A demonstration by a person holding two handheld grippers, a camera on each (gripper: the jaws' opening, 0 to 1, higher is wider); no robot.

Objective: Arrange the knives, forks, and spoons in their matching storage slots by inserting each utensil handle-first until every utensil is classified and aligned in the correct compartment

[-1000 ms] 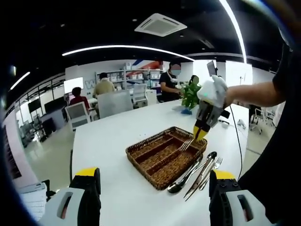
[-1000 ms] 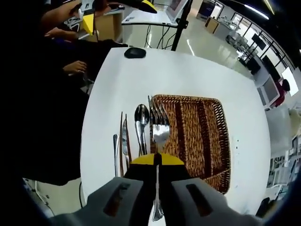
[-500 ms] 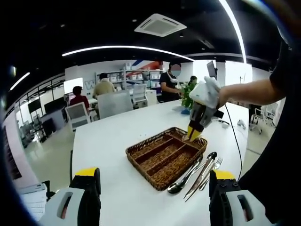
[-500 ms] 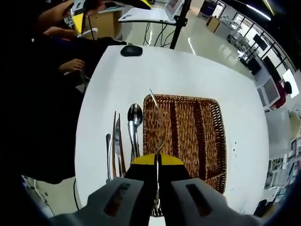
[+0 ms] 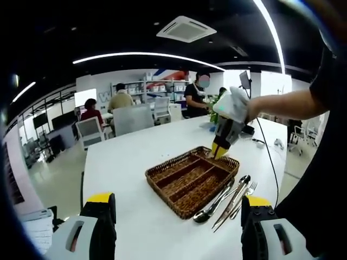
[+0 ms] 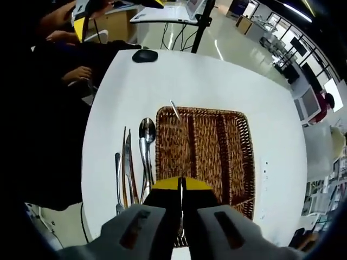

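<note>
White table (image 5: 135,162) in an open office, shelving and seated people far beyond the left gripper's jaws, ceiling light strips overhead. Out ahead of the left gripper (image 5: 176,216), jaws spread wide with nothing between them. Just beyond those jaws, wicker tray (image 5: 191,179) sitting on the table, long compartments running its length. Right of the tray, close to the right jaw tip, loose cutlery (image 5: 227,197) lying together: a spoon, a knife, a fork. Over the tray's far corner, right gripper (image 5: 219,153) held by a person's hand (image 5: 238,105), yellow tips pointing down.

From the right gripper view, looking straight down: right gripper (image 6: 181,183) pinched tight on a fork (image 6: 180,162), seen edge-on as a thin sliver running out from the closed jaws over the tray (image 6: 238,157), tip (image 6: 174,108) reaching near the tray's far rim above the leftmost compartment. Left of the jaws, on the bare table, spoon (image 6: 146,149) nearest the tray, then knife (image 6: 129,168), then another utensil (image 6: 117,181) outermost, all lying parallel to the tray's edge. Far past the tray, dark mouse-like object (image 6: 145,55) on the table edge.
</note>
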